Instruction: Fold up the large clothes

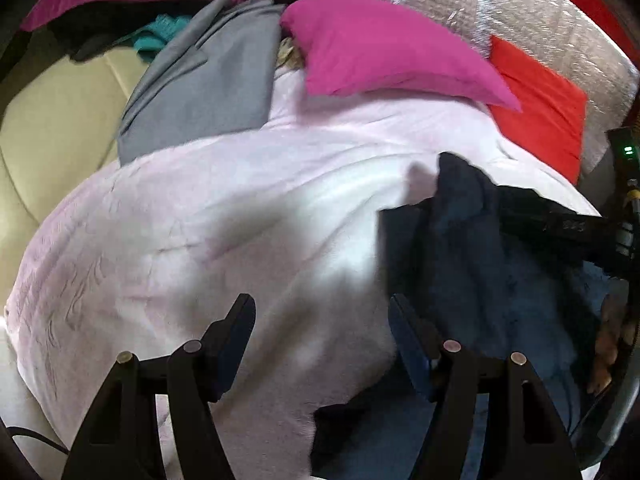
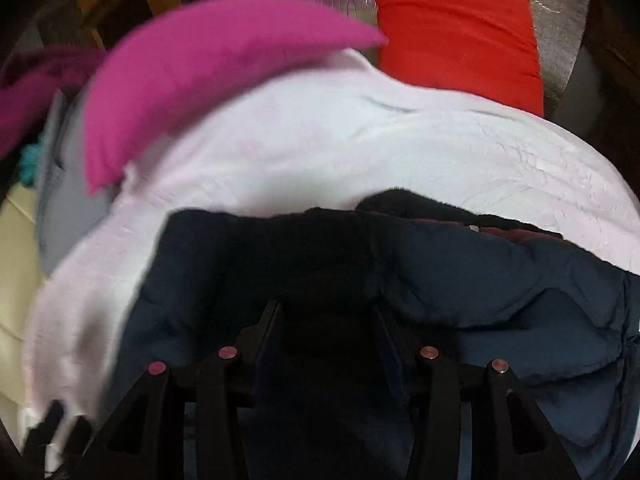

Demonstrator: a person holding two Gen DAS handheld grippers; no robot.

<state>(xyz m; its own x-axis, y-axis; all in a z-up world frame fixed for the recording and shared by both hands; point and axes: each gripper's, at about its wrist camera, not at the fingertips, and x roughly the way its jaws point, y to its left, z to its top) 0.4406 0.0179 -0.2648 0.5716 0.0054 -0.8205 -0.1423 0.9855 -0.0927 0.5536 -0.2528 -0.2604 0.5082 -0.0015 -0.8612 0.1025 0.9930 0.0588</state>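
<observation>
The left gripper (image 1: 322, 312) has its fingers (image 1: 236, 332) spread wide, hovering over a pale pink blanket (image 1: 224, 208) with nothing between them; the navy jacket (image 1: 480, 264) lies just to the right of those fingers, its near edge reaching under the right one; the right gripper (image 2: 326, 320) has its fingers (image 2: 270, 328) set apart over dark folds of the same jacket (image 2: 480, 280), but shadow hides whether cloth is caught between them, so I cannot tell; ahead of both pairs of fingers, beyond the blanket, lie a magenta cloth (image 1: 380, 48), a red cloth (image 1: 540, 104) and, to the left, a grey garment (image 1: 208, 76); a cream cushion (image 1: 52, 120) sits far left.
</observation>
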